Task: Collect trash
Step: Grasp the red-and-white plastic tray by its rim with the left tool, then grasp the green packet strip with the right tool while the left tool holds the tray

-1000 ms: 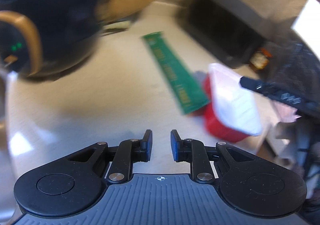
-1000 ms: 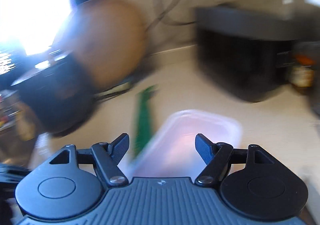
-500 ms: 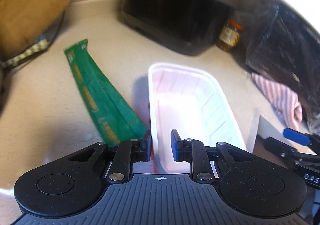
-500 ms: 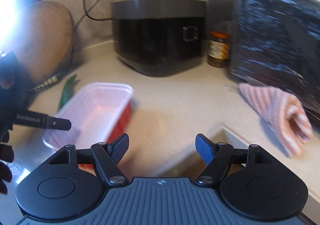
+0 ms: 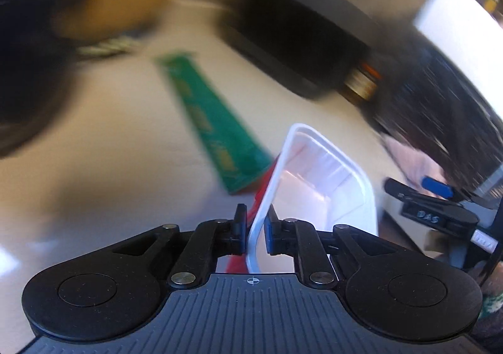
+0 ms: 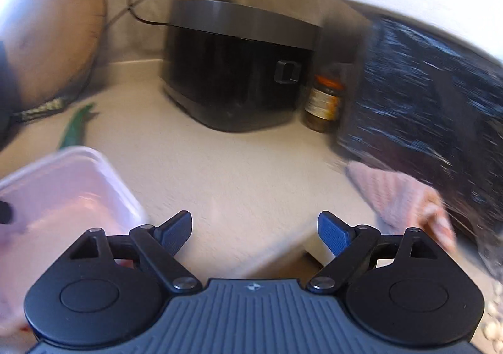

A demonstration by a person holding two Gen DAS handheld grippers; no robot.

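left claw (image 5: 254,233) closed on tray (image 5: 317,184) rim, right claw (image 6: 254,233) widened

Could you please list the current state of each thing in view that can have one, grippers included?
left gripper: jaws just closed, shut on the tray's rim.
plastic tray: empty, tilted, gripped by its near rim.
right gripper: open, jaws just widened, nothing between them.
green wrapper: lying flat on the counter.
cooker: lid closed, cord attached.
jar: upright, lid on.
pink cloth: crumpled on the counter.

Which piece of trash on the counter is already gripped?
The white plastic tray: the left gripper pinches its rim. The green wrapper lies flat, untouched.
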